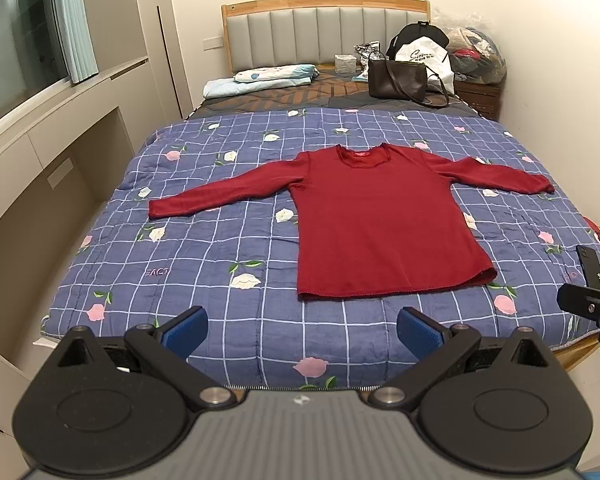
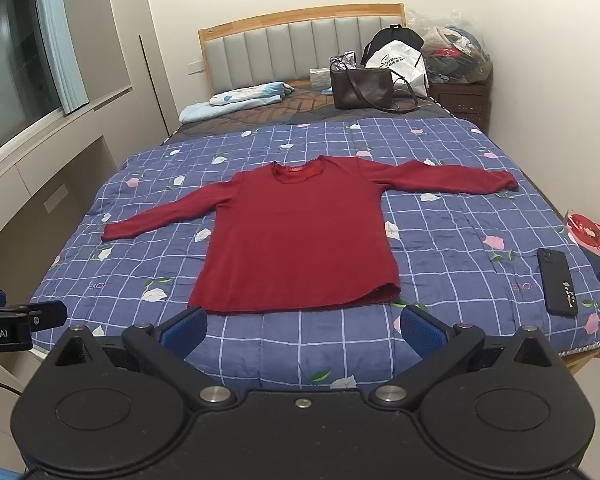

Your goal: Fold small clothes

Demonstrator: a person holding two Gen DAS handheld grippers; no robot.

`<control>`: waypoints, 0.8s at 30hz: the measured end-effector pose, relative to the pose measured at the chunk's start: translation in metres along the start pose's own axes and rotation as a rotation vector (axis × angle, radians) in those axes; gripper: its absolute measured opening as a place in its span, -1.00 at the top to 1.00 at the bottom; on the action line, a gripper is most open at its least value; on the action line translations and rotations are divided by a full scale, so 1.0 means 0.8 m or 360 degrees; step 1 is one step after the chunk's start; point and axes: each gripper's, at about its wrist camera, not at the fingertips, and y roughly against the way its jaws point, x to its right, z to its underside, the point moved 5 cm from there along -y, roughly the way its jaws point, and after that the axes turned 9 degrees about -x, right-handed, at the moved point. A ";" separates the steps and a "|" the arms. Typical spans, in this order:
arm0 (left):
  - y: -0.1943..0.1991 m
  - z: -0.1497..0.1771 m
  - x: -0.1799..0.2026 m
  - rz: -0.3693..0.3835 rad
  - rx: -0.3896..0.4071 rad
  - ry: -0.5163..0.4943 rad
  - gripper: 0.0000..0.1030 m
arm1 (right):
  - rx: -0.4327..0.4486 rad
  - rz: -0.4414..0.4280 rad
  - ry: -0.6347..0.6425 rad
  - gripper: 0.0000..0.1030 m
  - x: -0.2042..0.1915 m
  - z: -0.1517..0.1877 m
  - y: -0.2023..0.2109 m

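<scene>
L gripper (image 1: 302, 330) hangs over the near edge of the bed (image 1: 204, 272), jaws wide apart, empty. Red long-sleeve top (image 1: 384, 224) lies flat mid-quilt, sleeves spread out to both sides, hem nearest. R gripper (image 2: 302, 330) likewise: jaws apart, nothing held. Black phone (image 2: 556, 282) far right, well apart from the top.

Bed (image 2: 340, 344): quilt (image 2: 460, 240), red shirt (image 2: 300, 240), phone (image 2: 558, 284)

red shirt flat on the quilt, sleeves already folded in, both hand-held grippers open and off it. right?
Not quite. The red shirt lies flat on the quilt with both sleeves spread out, as the right wrist view shows. Left hand-held gripper and right hand-held gripper are open, clear of it.
</scene>
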 end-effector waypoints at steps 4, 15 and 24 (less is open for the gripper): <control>-0.002 -0.005 0.004 0.0000 0.0000 0.0000 -0.99 | -0.0003 -0.0001 0.0001 -0.99 0.001 0.000 -0.002; 0.000 0.000 0.006 0.0001 0.0001 0.0003 -0.99 | -0.0002 -0.0001 0.0001 -0.99 0.000 0.000 -0.001; 0.001 0.001 0.007 -0.0001 -0.0003 0.0002 -0.99 | 0.0001 0.0006 0.0005 -0.99 -0.003 -0.001 0.000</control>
